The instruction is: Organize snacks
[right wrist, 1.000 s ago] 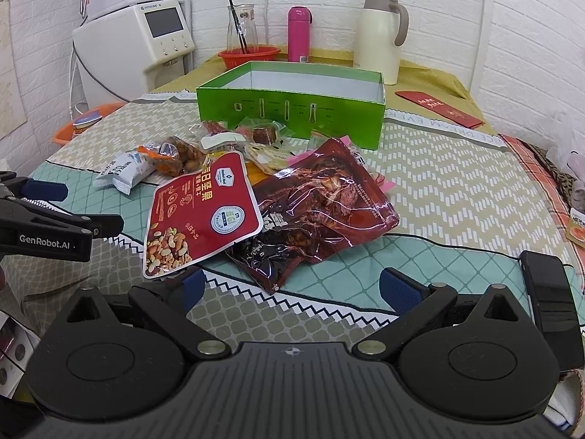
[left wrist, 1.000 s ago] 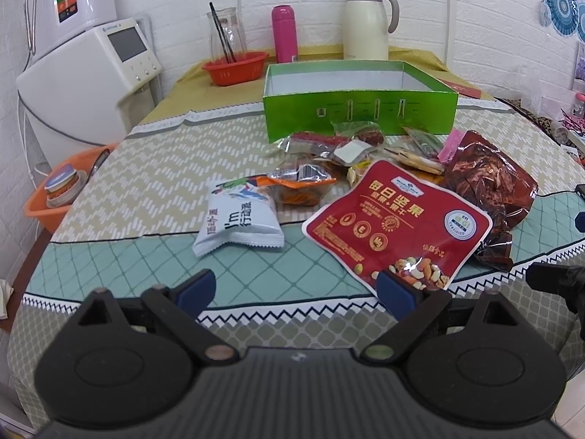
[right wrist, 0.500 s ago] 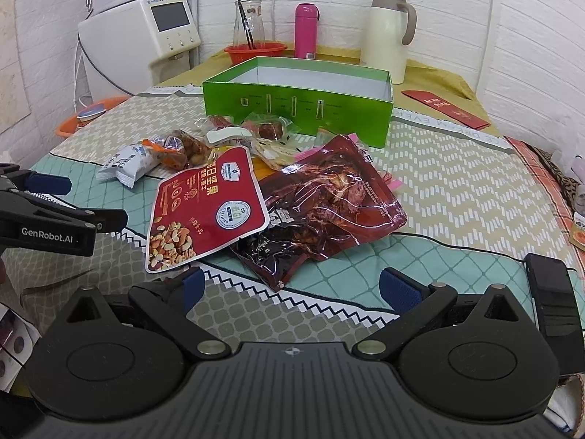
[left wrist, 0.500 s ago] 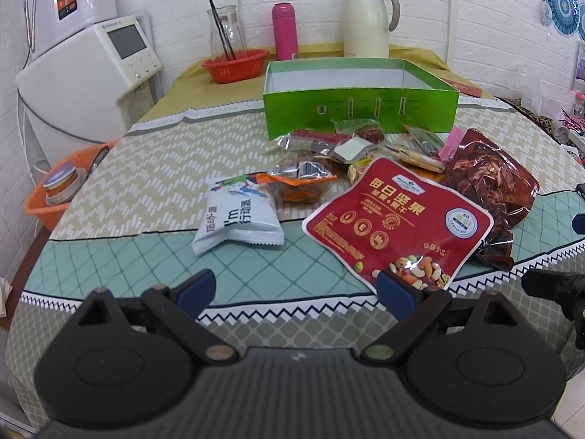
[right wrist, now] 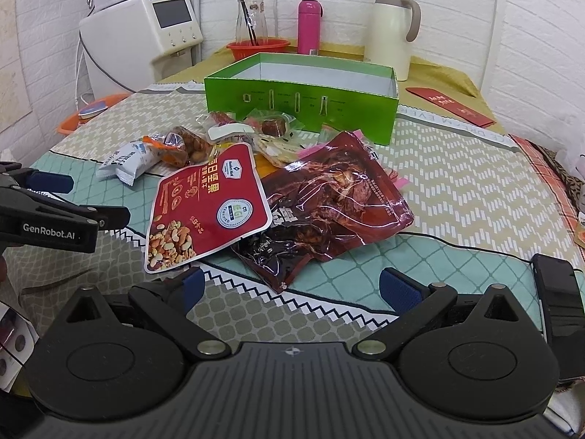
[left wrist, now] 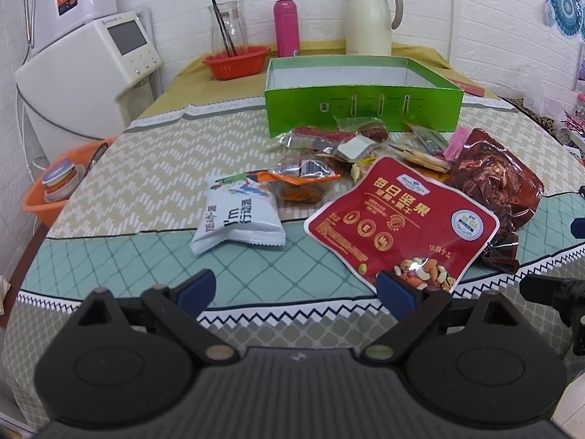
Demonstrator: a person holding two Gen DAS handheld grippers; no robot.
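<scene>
Gripping the glossy red foil nut pouch (left wrist: 402, 216) before the open green cardboard box (left wrist: 362, 109) risks slippage: left gripper (left wrist: 296, 287) and right gripper (right wrist: 289, 287) hover with jaws wide, empty.

Home dining table (left wrist: 153, 168); thermos jug (left wrist: 369, 18)

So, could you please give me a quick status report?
Left gripper and right gripper open, empty. Snack pile on table, green box empty. Nothing blocking.
</scene>
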